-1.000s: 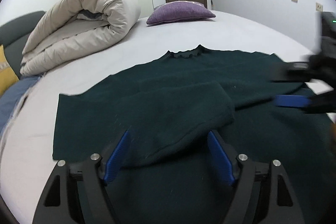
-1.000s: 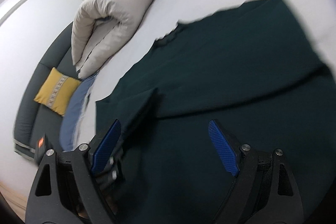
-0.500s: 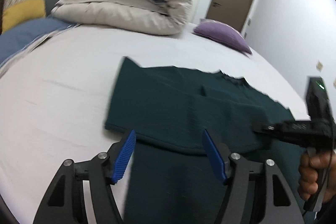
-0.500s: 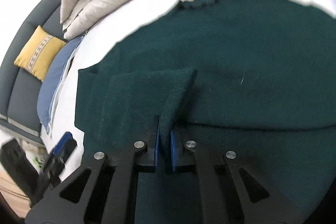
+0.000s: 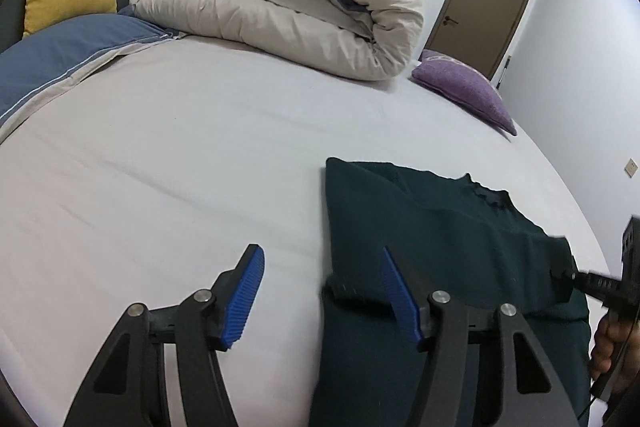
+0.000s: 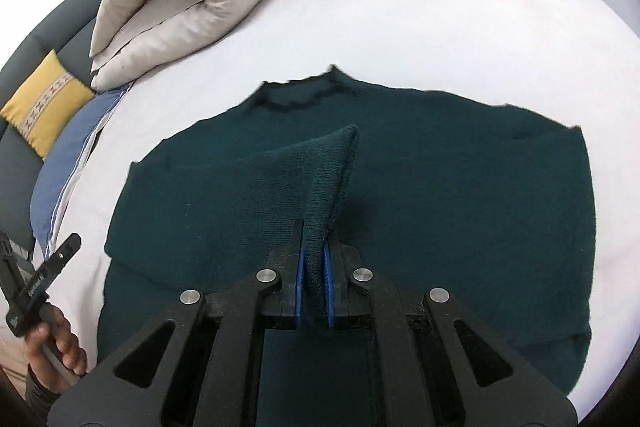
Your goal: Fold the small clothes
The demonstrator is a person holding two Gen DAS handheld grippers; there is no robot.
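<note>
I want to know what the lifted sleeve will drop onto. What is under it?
Under the raised sleeve, pinched by the right gripper, lies the dark green sweater, spread on the white bed sheet. The sweater hides the sheet directly below.

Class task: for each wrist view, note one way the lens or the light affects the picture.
Left wrist view: fisheye bends the bed edge into a curve, dark corners; the sweater is too dark for knit detail. Right wrist view: same bulge; the pinched sleeve throws a soft shadow on the sweater, its far edge slightly smeared.
</note>
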